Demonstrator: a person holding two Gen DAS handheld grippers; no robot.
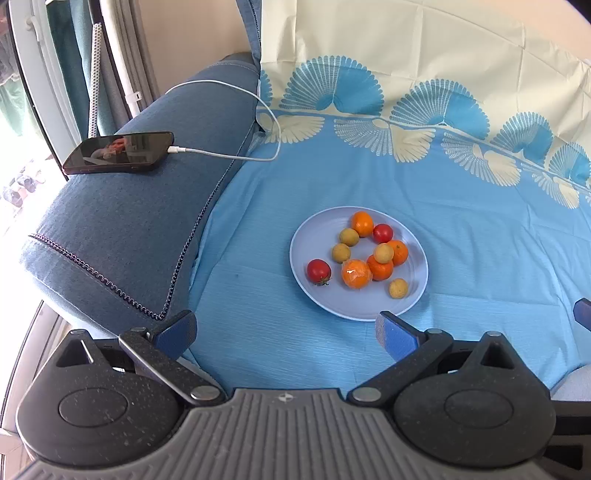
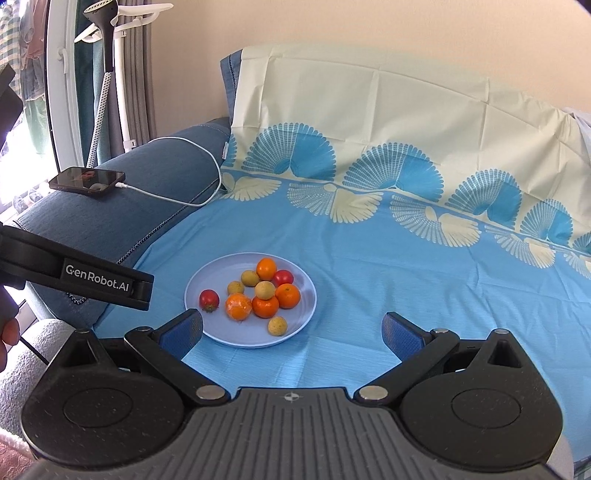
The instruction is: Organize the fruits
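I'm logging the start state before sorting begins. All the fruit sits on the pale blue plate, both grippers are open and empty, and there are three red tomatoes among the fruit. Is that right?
Not quite: there are two red tomatoes, not three. One lies at the plate's left edge, the other beside an orange; the left wrist view shows both. The left gripper and right gripper are indeed open and empty.

Home living room: blue sofa (image 1: 122, 229), patterned cloth cover (image 2: 369, 236), charging phone (image 1: 120, 152), garment steamer (image 2: 107, 33) by window.
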